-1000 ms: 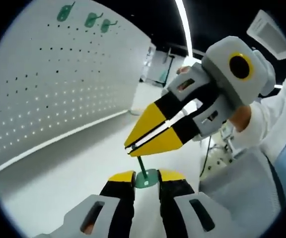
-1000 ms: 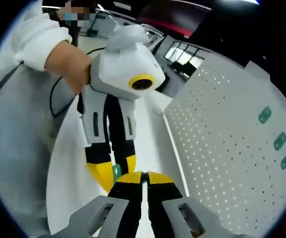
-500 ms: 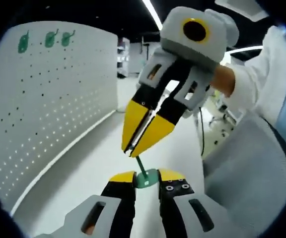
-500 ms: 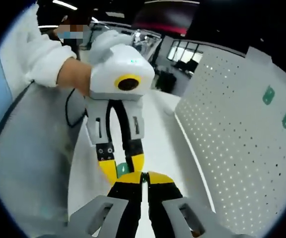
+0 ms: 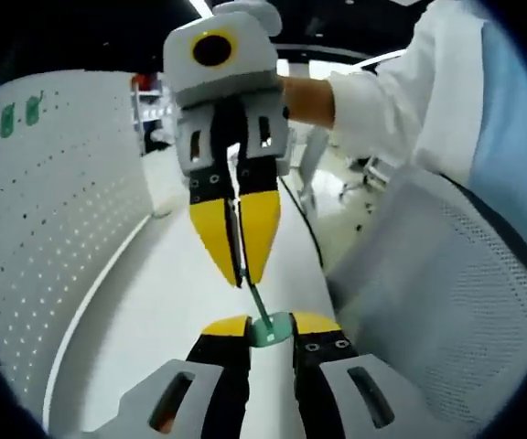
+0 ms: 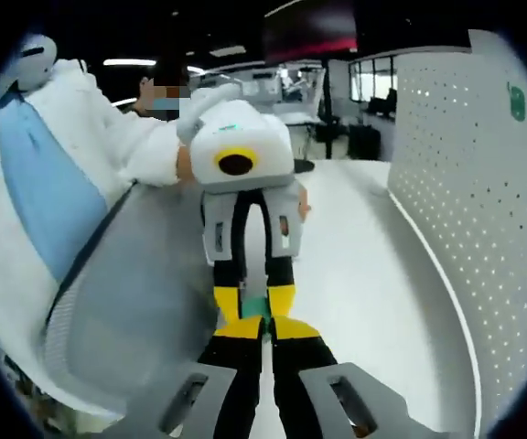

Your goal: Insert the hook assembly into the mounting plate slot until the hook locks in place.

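Right tongs [image 5: 240, 274] now upright over hook [image 5: 265, 325].

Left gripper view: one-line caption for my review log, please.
Left claw grips a green hook plate while the right claw pinches its hook rod, beside a white pegboard.

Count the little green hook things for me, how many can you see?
3. One green hook piece sits between the left gripper's jaws. Two green hooks hang high on the white pegboard. More may be hidden past the picture's edge.
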`<state>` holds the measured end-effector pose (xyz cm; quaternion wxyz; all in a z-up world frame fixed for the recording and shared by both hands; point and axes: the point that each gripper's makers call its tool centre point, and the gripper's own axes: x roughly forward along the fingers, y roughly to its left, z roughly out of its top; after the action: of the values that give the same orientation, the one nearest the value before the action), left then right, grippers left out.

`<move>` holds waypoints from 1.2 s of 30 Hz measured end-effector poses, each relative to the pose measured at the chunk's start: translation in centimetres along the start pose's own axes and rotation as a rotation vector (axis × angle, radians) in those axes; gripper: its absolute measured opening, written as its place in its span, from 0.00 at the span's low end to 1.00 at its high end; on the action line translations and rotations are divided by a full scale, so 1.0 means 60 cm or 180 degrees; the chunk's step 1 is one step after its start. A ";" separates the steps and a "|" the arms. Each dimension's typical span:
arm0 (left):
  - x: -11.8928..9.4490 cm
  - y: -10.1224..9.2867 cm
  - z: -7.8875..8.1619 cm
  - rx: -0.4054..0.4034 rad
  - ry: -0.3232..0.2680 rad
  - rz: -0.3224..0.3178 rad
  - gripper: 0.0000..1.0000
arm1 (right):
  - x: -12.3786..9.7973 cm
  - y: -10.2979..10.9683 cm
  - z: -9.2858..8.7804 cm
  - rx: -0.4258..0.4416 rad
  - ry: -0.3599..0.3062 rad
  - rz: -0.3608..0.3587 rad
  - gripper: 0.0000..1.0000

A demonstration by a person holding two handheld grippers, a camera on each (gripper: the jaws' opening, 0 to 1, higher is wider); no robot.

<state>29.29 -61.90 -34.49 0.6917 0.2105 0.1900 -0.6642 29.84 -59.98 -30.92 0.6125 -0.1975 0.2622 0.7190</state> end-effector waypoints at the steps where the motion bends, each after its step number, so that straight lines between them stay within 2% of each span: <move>1: 0.001 -0.004 0.001 0.0009 -0.0003 -0.0038 0.16 | -0.001 0.002 -0.002 0.0040 -0.0023 0.0051 0.01; 7: 0.007 -0.015 0.012 0.0034 -0.0047 -0.0126 0.16 | 0.005 0.018 -0.016 0.0136 0.0018 0.0234 0.01; 18: 0.007 -0.019 0.014 0.0012 -0.0062 -0.0165 0.16 | 0.022 0.026 -0.024 0.0123 0.0123 0.0297 0.01; 26: 0.006 -0.016 0.010 -0.0008 -0.0011 -0.0138 0.16 | 0.025 0.022 -0.026 0.0144 0.0177 0.0263 0.01; 33: 0.004 -0.005 0.013 -0.0013 -0.0057 -0.0028 0.18 | 0.020 0.013 -0.023 0.0141 0.0138 0.0116 0.00; 36: 0.004 0.003 0.005 -0.0078 0.0003 0.0038 0.22 | 0.018 0.006 -0.019 0.0132 0.0106 0.0032 0.00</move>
<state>29.46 -62.25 -34.38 0.6981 0.2035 0.1971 -0.6576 29.26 -59.89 -32.45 0.6084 -0.1954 0.2882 0.7132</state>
